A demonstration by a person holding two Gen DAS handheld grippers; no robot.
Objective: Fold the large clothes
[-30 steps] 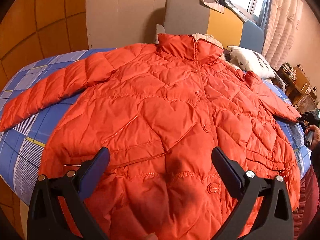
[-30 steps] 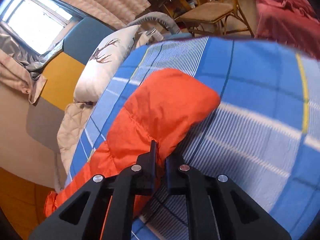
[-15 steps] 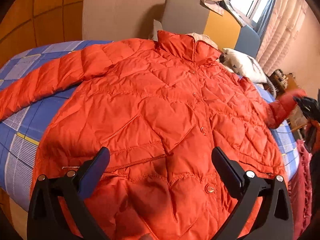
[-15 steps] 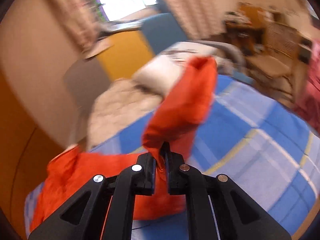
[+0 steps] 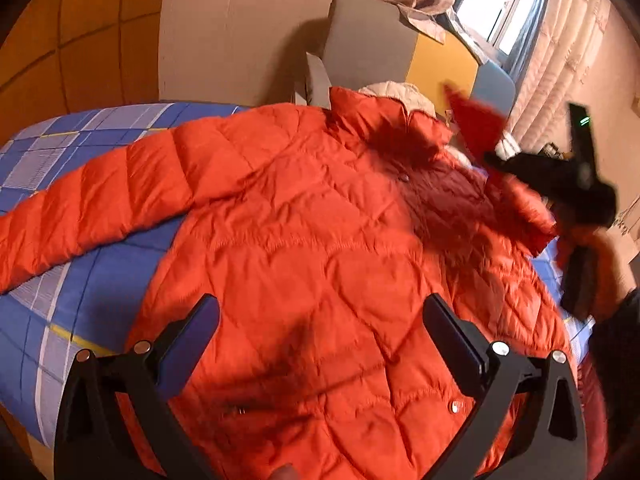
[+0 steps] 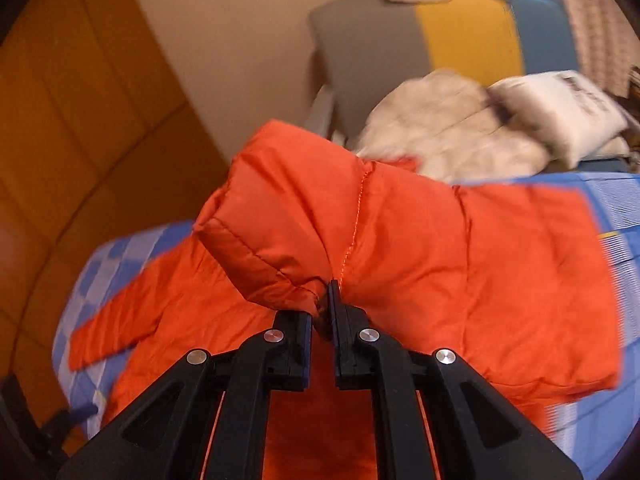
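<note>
Jacket point(image 5: 312, 248), orange quilted, spread on bed point(image 5: 60, 280): light, puffy, slick; right claw point(image 6: 325, 312) clamped on raised sleeve cuff point(image 6: 280, 256), left claw point(image 5: 320, 328) wide, empty; best gripped at seams.

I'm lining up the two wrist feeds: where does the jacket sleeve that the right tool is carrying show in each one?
Left wrist view: the carried sleeve is at the right edge, lifted over the jacket's chest, with the right tool clamped on it.
Right wrist view: the same sleeve fills the centre, pinched at the right tool's tips.
Shared landmark: the grey and yellow headboard behind the bed.
</note>
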